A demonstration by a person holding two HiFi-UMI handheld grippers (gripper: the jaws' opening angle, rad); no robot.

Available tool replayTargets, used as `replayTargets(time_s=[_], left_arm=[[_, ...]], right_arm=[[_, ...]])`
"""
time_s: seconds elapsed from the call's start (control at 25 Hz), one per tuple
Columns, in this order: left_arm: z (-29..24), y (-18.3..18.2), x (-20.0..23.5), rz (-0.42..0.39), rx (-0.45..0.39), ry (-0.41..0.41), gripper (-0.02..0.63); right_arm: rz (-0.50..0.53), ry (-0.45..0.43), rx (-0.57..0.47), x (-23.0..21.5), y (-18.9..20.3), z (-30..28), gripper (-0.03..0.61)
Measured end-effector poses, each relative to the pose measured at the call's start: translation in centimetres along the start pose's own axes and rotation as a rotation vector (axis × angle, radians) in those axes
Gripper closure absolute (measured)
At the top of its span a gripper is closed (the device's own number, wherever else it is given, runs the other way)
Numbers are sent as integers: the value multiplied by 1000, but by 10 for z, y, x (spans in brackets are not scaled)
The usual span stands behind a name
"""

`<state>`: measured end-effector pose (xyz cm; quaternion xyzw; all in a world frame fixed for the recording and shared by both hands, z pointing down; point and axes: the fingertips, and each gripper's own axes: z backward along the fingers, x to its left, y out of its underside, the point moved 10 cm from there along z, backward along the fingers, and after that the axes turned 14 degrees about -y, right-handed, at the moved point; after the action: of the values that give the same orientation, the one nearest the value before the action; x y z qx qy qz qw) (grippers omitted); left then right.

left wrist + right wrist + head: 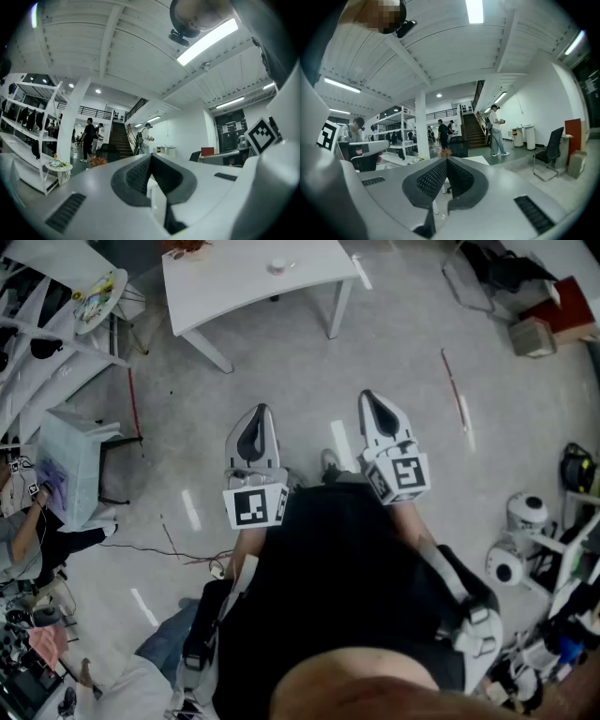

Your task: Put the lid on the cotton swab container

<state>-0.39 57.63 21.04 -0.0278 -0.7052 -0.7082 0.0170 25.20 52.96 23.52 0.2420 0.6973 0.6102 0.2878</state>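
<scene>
**Task status.** Judged from the present layout, the task has not started. The left gripper (261, 413) and the right gripper (368, 397) are held side by side close to the person's torso, over open floor (309, 381). Both are well apart from the white worktop (234, 287). Both sets of jaws are fully closed, pad against pad, with nothing between them.

**Location of the task item.** A small round item (277, 265) stands near the far edge of the worktop. It is probably the cotton swab container. It is too small to tell whether the lid is fitted, and no separate lid can be made out. The approach, the lid pick-up and the placement are all left to do.

**Count.**
- Grippers: two
- Worktop: one
- Items visible on it: one
</scene>
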Motion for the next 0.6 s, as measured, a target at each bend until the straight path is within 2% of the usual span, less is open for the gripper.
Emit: replayTargets(time_s=[0.6], left_arm=[[2, 1, -8, 3, -4, 15, 609]], right_arm=[[-19, -15, -11, 6, -5, 3, 574]])
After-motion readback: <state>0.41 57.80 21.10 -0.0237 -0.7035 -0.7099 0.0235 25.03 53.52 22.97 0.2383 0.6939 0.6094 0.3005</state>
